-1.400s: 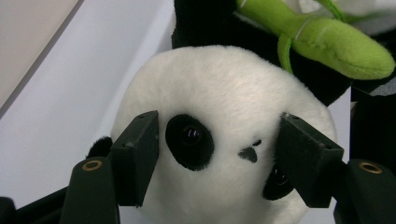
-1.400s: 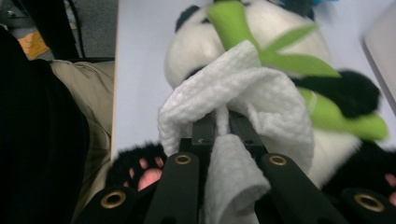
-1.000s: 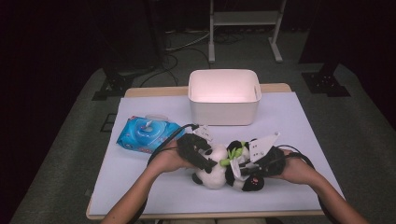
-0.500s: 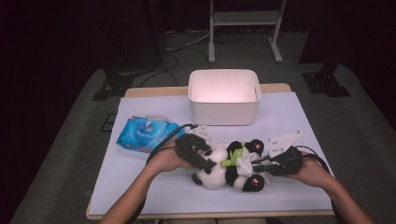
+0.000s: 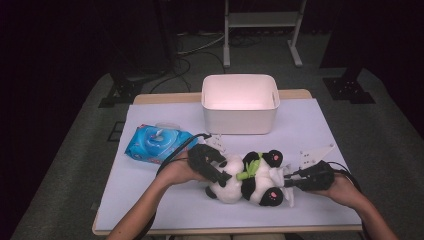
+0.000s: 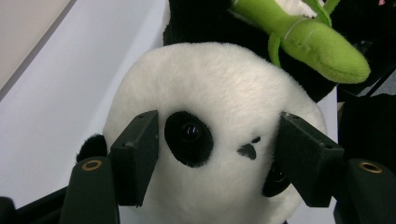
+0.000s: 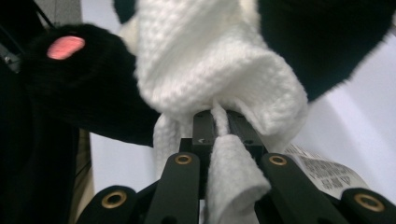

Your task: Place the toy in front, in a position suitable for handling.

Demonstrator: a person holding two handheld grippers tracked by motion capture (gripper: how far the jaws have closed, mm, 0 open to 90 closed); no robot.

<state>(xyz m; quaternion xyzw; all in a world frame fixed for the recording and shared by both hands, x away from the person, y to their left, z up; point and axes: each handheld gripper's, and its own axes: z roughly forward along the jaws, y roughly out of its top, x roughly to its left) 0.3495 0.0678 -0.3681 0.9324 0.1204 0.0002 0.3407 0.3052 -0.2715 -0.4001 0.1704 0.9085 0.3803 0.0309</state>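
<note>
White table (image 5: 150, 200), bin (image 5: 239, 104) and wipes pack (image 5: 155, 143) behind, left gripper (image 5: 212, 167) clamping panda's head (image 6: 210, 121), right gripper (image 5: 295, 177) pinching its knit garment (image 7: 205, 65).

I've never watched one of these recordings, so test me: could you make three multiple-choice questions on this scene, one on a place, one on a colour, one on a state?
1. Where does the blue wipes pack lie?
A. inside the tub
B. on the table, left of the white tub
C. on the floor

2. What colour is the stick on the toy panda?
A. green
B. red
C. yellow

3. What is the right gripper doing?
A. standing wide open
B. holding the wipes pack
C. pinching the white knitted cloth

Answers:
1 B, the high view shows it beside the tub.
2 A, the left gripper view shows it bright green.
3 C, the cloth runs between its closed jaws.
</note>
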